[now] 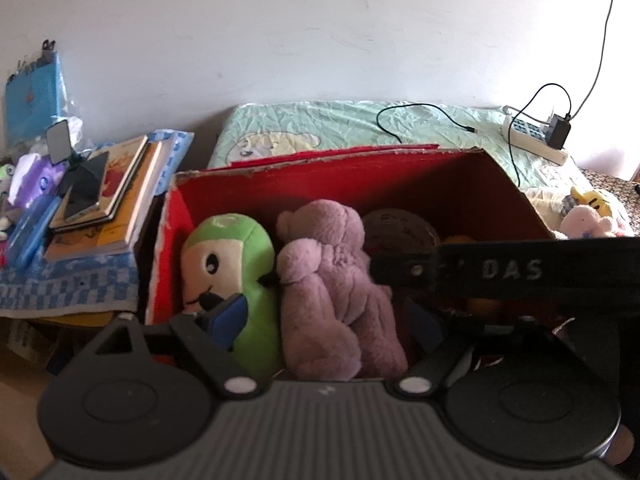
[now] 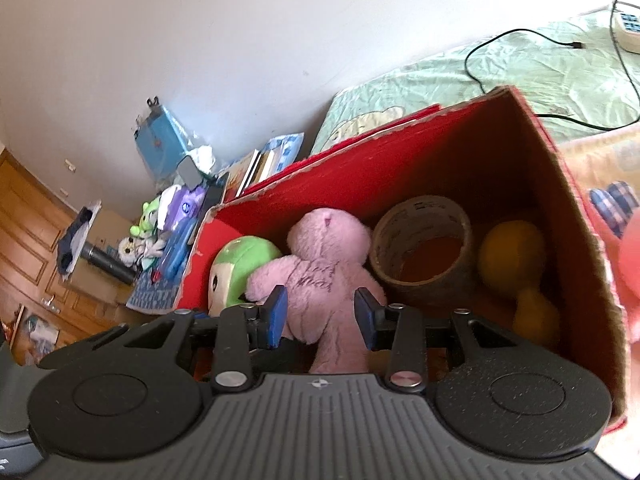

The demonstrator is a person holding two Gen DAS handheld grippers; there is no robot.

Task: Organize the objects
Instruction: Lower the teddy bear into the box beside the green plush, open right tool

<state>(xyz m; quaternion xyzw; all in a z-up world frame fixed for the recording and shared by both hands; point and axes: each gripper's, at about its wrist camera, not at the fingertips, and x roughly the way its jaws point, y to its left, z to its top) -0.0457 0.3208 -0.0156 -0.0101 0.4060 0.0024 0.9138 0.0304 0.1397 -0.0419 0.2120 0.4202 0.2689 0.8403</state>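
A red cardboard box [image 1: 400,172] stands open at the near edge of a bed covered with a pale green sheet [image 1: 348,124], and both grippers hang over its near rim looking in. Inside, from left to right, lie a green plush toy [image 1: 236,276], a pink plush bear [image 1: 328,292] leaning against it, a roll of brown tape [image 2: 424,240] standing on its side just right of the bear, and a yellow plush toy [image 2: 516,264] in the right end of the box. The left gripper [image 1: 332,320] has its blue-padded fingers [image 1: 228,316] spread wide, one in front of the green toy and the other to the right of the bear, holding nothing. The right gripper [image 2: 322,312] also has its fingers [image 2: 276,312] apart, on either side of the bear's lower body; whether the pads touch the fur cannot be told. A black strap [image 1: 500,270] with white letters crosses the right side of the left wrist view. On the far right of the bed sit a white power strip [image 1: 536,140] with a black charger and cable, and a small pink and yellow plush [image 1: 588,216]. Left of the box, a counter with a blue checked cloth [image 1: 68,284] carries stacked books [image 1: 116,200].
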